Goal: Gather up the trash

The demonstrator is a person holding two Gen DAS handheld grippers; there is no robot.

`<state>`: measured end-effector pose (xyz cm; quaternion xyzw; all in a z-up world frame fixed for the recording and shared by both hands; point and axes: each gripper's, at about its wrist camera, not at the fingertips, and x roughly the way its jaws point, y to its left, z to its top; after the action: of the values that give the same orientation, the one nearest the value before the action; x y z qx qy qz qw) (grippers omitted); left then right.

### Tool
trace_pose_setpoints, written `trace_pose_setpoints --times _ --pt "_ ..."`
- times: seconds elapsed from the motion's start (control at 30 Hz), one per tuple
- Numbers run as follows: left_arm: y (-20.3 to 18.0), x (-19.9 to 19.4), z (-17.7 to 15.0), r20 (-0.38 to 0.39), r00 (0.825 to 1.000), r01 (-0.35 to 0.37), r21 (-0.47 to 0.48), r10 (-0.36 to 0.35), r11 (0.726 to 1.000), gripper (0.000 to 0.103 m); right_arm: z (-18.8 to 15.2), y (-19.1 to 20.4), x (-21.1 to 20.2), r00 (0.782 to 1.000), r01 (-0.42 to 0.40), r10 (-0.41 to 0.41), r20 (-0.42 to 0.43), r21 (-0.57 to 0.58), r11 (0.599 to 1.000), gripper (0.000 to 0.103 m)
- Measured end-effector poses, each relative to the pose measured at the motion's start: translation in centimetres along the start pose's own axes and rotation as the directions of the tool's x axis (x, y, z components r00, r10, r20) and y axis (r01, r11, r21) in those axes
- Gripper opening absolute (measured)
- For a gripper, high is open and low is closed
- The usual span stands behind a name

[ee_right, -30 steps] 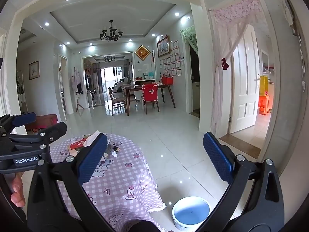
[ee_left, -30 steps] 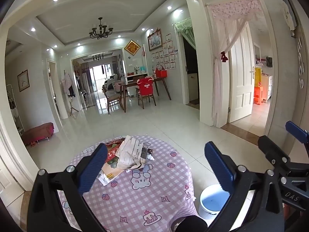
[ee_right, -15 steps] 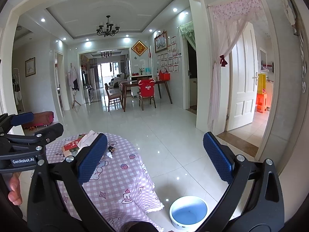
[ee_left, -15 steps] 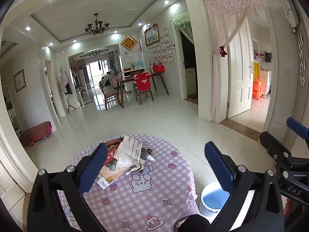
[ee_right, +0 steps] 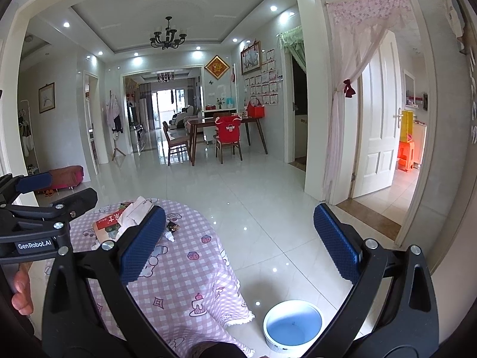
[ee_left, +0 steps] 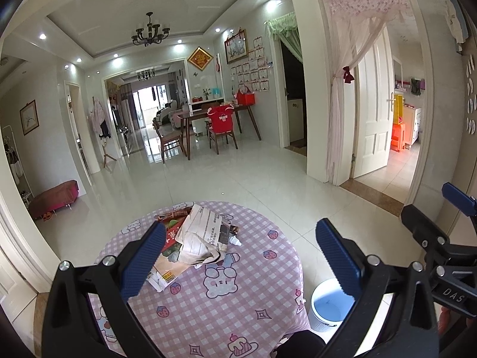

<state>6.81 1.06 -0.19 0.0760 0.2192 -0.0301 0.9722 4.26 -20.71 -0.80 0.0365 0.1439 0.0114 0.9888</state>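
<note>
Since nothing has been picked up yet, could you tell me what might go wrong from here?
1. The crumpled newspaper lies loosely over other wrappers, so the open left gripper may lift only part of the pile.
2. The small dropper bottle beside it could roll off the tablecloth.
3. The bin stands on the floor beside the table, so dropped trash may miss it.

Left tool (ee_left: 240, 258) spread wide, holding nothing, right tool (ee_right: 238, 243) likewise spread and unloaded
</note>
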Motion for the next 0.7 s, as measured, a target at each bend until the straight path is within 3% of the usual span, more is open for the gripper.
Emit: trace_pose_setpoints --times 0.7 --pt "-0.4 1.1 0.1 -0.027 1.000 0.001 0.003 -0.001 1.000 0.099 -0.2 0.3 1.4 1.000 -0.012 0.012 -0.024 0.005 1.000 0.097"
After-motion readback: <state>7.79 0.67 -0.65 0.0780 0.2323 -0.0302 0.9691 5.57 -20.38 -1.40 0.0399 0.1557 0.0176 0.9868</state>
